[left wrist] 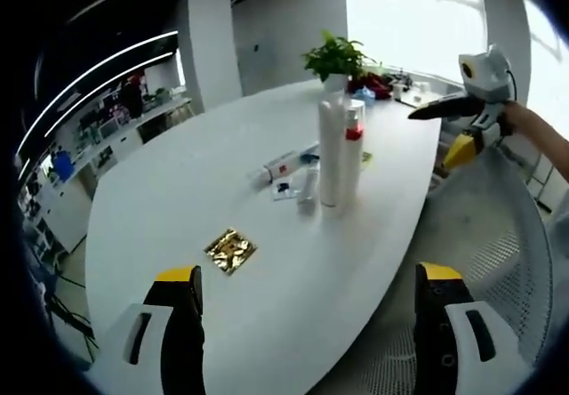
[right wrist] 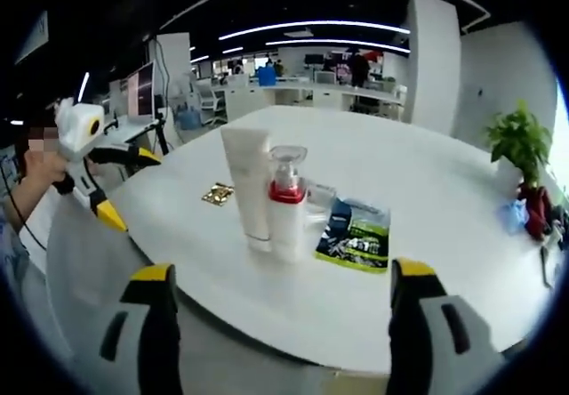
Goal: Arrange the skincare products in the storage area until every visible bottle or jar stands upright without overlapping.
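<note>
A tall white tube (left wrist: 331, 150) stands upright on the white table (left wrist: 178, 199), and a pump bottle with a red collar (left wrist: 354, 141) stands touching it. Left of them lie a white tube (left wrist: 276, 169) and a small pale bottle (left wrist: 308, 186), both on their sides. My left gripper (left wrist: 308, 273) is open and empty, well short of them. In the right gripper view the tube (right wrist: 249, 190) and pump bottle (right wrist: 286, 206) stand side by side, with a blue-green sachet (right wrist: 356, 233) flat beside them. My right gripper (right wrist: 283, 272) is open and empty, near the table edge.
A gold square packet (left wrist: 230, 251) lies on the table near my left gripper. A potted plant (left wrist: 335, 57) and some red things stand at the far end. A mesh chair (left wrist: 498, 235) is at the table's right side. Desks and monitors (right wrist: 142, 88) fill the room behind.
</note>
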The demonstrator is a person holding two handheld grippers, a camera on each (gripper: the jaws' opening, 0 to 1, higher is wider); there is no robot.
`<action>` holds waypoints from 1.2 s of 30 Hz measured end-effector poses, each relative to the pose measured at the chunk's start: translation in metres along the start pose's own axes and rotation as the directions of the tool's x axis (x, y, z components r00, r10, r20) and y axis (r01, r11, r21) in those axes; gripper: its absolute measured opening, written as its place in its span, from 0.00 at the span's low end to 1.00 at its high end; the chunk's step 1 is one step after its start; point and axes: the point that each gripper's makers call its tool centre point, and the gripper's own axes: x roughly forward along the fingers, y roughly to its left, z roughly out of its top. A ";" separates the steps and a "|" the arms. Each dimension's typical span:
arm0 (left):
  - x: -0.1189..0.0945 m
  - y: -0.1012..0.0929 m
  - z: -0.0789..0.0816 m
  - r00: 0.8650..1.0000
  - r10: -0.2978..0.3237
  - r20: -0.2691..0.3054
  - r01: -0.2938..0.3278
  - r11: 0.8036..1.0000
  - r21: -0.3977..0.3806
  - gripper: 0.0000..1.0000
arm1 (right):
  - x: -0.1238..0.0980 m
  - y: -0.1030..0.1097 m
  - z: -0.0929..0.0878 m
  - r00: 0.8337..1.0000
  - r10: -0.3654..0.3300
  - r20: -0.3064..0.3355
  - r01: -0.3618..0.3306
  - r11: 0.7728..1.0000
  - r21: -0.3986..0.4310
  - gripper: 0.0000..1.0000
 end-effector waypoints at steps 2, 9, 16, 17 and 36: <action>0.003 -0.001 0.000 1.000 0.006 -0.006 -0.006 1.000 -0.026 0.97 | 0.003 -0.006 -0.001 1.000 0.019 -0.004 -0.019 1.000 -0.014 1.00; 0.008 0.007 0.010 0.997 0.072 0.002 -0.072 0.996 -0.053 0.97 | 0.007 -0.019 0.001 0.997 0.070 0.021 -0.069 0.997 -0.022 1.00; 0.014 0.009 0.016 0.994 0.106 -0.006 -0.106 0.993 -0.059 0.97 | 0.009 -0.033 -0.004 0.995 0.100 0.027 -0.100 0.995 -0.027 0.98; 0.016 0.009 0.016 0.994 0.108 -0.014 -0.109 0.993 -0.054 0.97 | 0.009 -0.035 -0.005 0.994 0.105 0.026 -0.105 0.994 -0.027 0.98; 0.046 0.020 0.023 0.996 0.072 -0.054 -0.071 0.997 0.026 0.79 | 0.023 -0.050 -0.005 0.992 0.122 0.010 -0.122 0.992 -0.029 0.98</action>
